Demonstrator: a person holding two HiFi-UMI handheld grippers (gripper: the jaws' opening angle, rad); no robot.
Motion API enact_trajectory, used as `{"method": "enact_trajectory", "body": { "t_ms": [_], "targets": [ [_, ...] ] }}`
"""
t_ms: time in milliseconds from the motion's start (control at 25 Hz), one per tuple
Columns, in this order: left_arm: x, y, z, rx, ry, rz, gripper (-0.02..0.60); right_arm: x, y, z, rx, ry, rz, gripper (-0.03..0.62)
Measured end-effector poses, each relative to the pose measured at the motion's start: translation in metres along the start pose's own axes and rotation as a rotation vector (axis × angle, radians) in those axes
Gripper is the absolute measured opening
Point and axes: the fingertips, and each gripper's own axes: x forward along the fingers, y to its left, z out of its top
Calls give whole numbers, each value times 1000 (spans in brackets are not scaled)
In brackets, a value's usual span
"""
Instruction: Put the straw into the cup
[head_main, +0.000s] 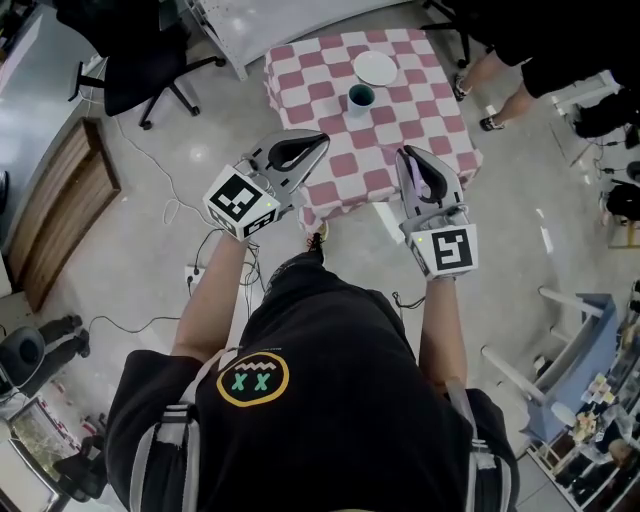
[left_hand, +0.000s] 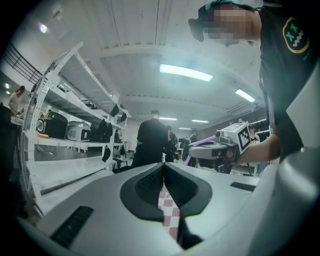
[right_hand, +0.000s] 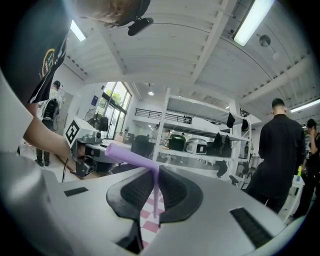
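A lilac bendy straw (right_hand: 127, 153) is pinched between my right gripper's pads; its short end sticks out to the left and its long end hangs down between the jaws. In the head view my right gripper (head_main: 405, 152) hovers at the near edge of the pink-checked table (head_main: 420, 110). A teal cup (head_main: 360, 97) stands upright further back on the cloth, apart from both grippers. My left gripper (head_main: 322, 138) is at the table's near left corner, its jaws together with nothing between them (left_hand: 163, 166).
A white plate (head_main: 375, 67) lies behind the cup. A black office chair (head_main: 140, 60) and floor cables (head_main: 180, 210) are to the left. A person's legs (head_main: 500, 80) are at the table's far right. Shelving (right_hand: 200, 142) and a person in black (left_hand: 152, 142) are beyond.
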Motion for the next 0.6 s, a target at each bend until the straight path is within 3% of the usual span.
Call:
{"method": "enact_trajectory", "body": {
  "t_ms": [240,600],
  "targets": [
    [11,34,-1,-3,0,-14,18,36,-15,7,-10,3,-14,53],
    [23,52,-3,-4,-4,-36,18,64,-25,12,-23,-2,-17,54]
  ]
}}
